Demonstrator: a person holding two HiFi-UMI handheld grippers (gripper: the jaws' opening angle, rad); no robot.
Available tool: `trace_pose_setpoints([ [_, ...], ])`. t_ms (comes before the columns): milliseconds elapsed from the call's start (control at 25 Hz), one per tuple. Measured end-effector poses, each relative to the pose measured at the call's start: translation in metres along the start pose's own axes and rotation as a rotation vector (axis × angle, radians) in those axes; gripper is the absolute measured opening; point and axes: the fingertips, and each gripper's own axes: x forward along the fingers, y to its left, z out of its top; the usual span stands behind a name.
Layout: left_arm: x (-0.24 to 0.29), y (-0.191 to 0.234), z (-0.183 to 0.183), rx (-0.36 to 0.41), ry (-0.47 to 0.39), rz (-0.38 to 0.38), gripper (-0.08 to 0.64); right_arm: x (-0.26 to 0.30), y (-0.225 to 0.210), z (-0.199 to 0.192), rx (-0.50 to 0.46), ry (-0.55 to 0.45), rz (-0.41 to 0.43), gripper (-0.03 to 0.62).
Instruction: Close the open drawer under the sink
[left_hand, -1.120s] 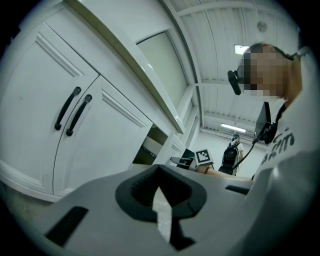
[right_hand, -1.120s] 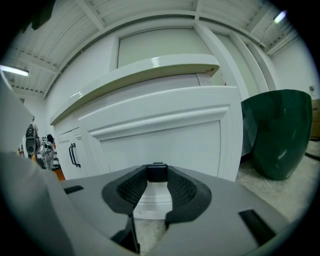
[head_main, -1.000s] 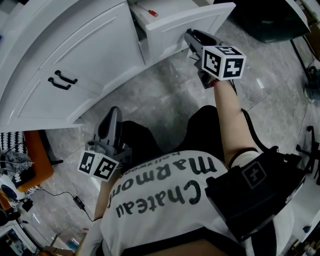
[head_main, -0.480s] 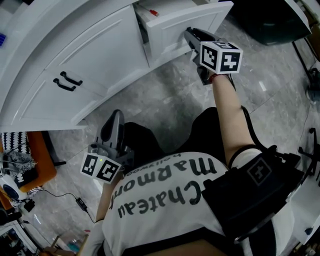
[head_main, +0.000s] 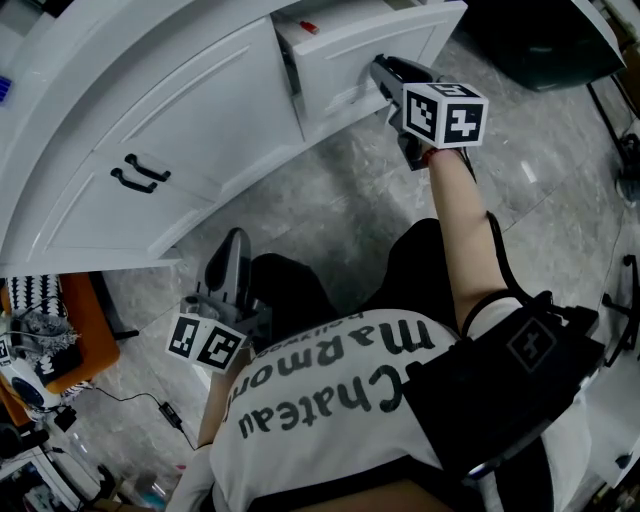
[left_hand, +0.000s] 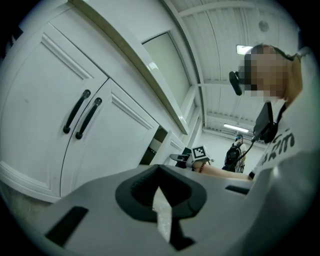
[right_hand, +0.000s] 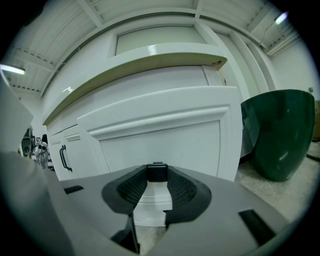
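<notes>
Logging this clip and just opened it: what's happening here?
A person sits facing a white cabinet. The right gripper, fingers apart and empty, is at the front of the open drawer, apparently to push it in; it is not yet closed. The left gripper hangs low by the person's knee, fingers together, holding nothing.
</notes>
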Motion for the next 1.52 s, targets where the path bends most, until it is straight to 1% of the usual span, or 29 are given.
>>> trace_pose_setpoints([
  [560, 0.004, 0.0, -0.006, -0.02, 0.004, 0.004, 0.008, 0.018, -0.002, 0.007, -0.017, 0.016, 0.004, 0.13],
  [1040, -0.007, 0.011, -0.007, -0.018, 0.001, 0.044, 0.008, 0.043, -0.002, 0.015, -0.024, 0.017, 0.002, 0.13],
  [1200, -0.009, 0.017, -0.008, -0.03, -0.002, 0.061, 0.008, 0.05, -0.002, 0.016, -0.034, 0.019, 0.004, 0.13],
  [1520, -0.009, 0.02, -0.011, -0.036, 0.006, 0.06, 0.008, 0.061, -0.002, 0.021, -0.044, 0.019, 0.006, 0.13],
])
